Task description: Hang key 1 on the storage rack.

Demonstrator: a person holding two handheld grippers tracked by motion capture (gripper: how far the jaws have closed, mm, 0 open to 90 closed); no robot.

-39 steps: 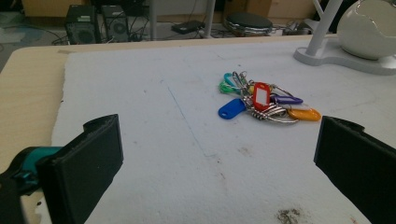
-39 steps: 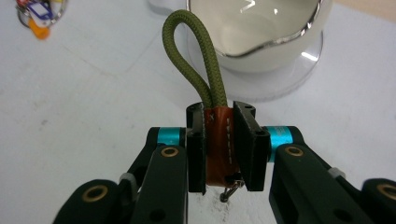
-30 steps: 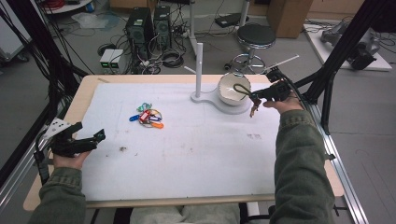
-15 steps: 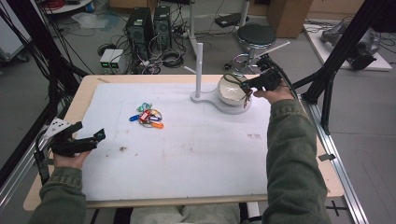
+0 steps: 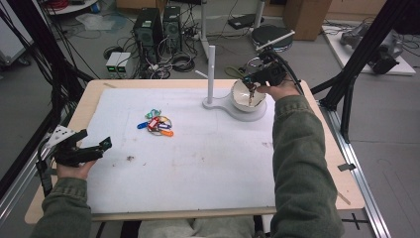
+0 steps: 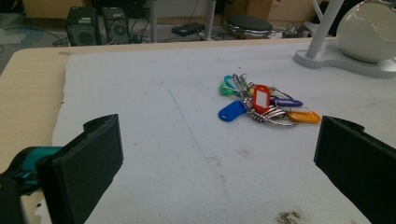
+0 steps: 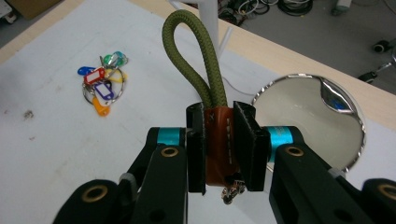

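The right gripper [image 7: 219, 149] is seen closed on a keyring strap [image 7: 217, 140]: the two black jaws are pressed against the brown leather tab from either side, and an olive green cord loop [image 7: 189, 51] stands up out of the tab above the jaws. Small metal keys [image 5: 251, 91] are seen hanging below the grip in the high view. The strap is held in the air over the white bowl [image 5: 238, 101], near the far right corner of the worktop [image 5: 89, 101]. The bowl is set on the round base of a white stand [image 5: 211, 74], whose post rises just left of the bowl.

The left gripper [image 5: 94, 148] is held near the left edge of the worktop, towards the near corner. Its jaws are spread wide, with nothing between them; in the left gripper view only the white mat [image 6: 163, 140] is seen in the gap.

A bunch of keys with coloured tags [image 5: 157, 124] is lying on the mat, left of centre and towards the far edge, well apart from both grippers. Red, blue, orange, purple and green tags are noted on it [image 6: 261, 105]. A few dark specks are marked on the mat near the left gripper.
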